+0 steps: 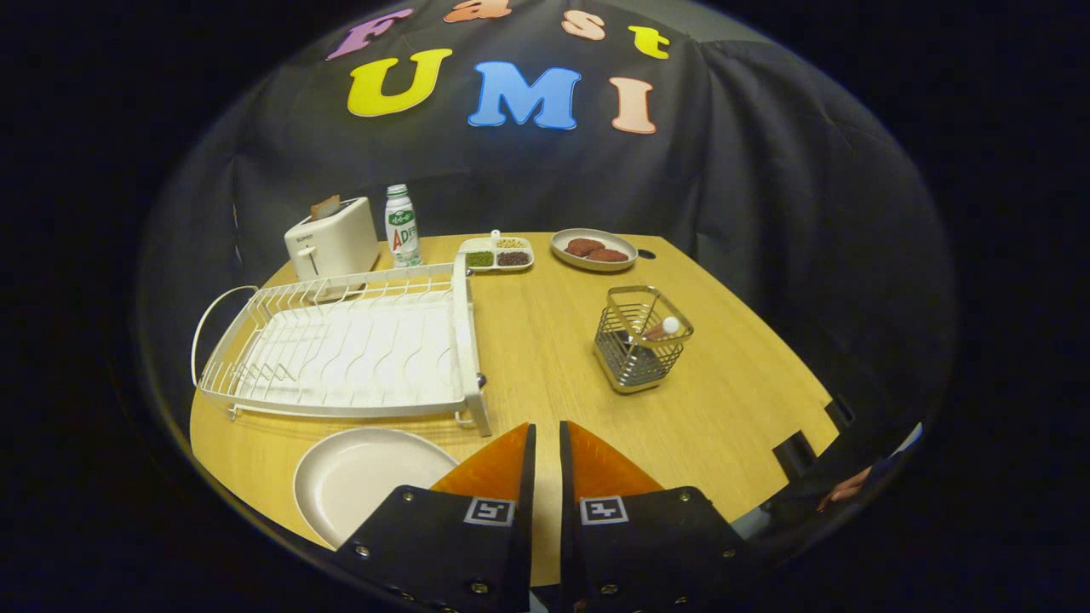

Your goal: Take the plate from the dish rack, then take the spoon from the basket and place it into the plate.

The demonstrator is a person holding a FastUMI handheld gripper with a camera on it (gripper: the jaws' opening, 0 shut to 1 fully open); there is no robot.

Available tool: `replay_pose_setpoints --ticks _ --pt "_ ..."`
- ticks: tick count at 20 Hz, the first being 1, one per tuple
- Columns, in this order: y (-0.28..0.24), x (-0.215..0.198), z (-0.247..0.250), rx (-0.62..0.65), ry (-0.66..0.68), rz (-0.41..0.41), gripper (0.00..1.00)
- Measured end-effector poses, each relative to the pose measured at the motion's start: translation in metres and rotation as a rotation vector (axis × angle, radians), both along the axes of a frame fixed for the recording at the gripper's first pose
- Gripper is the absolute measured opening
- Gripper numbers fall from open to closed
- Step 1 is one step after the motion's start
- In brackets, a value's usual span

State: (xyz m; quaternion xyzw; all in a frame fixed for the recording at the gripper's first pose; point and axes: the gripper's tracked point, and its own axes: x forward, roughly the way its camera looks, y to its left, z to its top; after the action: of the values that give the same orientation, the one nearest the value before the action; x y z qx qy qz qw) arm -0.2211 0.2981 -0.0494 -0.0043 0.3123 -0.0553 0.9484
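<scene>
Nearest to me are my own two fingers, the gripper (546, 443) drawn almost together with only a narrow slit of table showing between them; they hold nothing.

Just beside my left finger, the plate (362, 477) lies flat on the table (545, 340), clear of the dish rack (341, 345) and close to the table's near edge. I judge the first step done and the spoon fetch outstanding.

Containers inspected:
- Dish rack: bare wires, nothing standing in it.
- Basket (640, 339): wire, upright, ahead of my right finger and well apart from the plate. One spoon (664, 329) leans inside, its rounded white end resting at the rim. I cannot tell what else, if anything, sits at the bottom.
- Divided tray (497, 253) at the far side: green, pale and dark fillings in separate sections.
- Far dish (593, 249): two reddish-brown patties.
- Toaster (332, 239): something brown stands in the slot. A bottle (402, 226) stands just beside it.

Risks, as I judge them:
- My fingers must open before descending; entering the basket nearly closed would knock the spoon rather than straddle it.
- The basket looks light; a sideways pull on the leaning spoon could tip or drag it.
- The rounded end offers little purchase and could slip from the pads during the lift.
- The plate sits near the table edge; a heavy release or a brush from my left finger could push it outward.
- The rack's corner stands near the plate and could be clipped on the carry across.
</scene>
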Motion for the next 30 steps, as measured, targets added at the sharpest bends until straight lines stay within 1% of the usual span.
replay_pose_setpoints --ticks 5,7,10,13,15,17,23,30 --pt "-0.039 0.026 0.019 -0.043 -0.031 -0.099 0.14" --pt "-0.052 0.036 0.02 -0.044 -0.031 -0.136 0.14" --pt "-0.07 0.049 0.017 -0.034 -0.024 -0.186 0.17" --pt "-0.083 0.06 0.015 -0.036 -0.02 -0.217 0.17" --pt "-0.086 0.065 0.012 -0.019 -0.013 -0.222 0.18" --pt "-0.085 0.072 0.017 -0.003 -0.041 -0.221 0.18" --pt "-0.069 0.077 0.013 0.004 -0.025 -0.175 0.18" --pt "-0.084 0.09 0.005 0.015 -0.016 -0.19 0.18"
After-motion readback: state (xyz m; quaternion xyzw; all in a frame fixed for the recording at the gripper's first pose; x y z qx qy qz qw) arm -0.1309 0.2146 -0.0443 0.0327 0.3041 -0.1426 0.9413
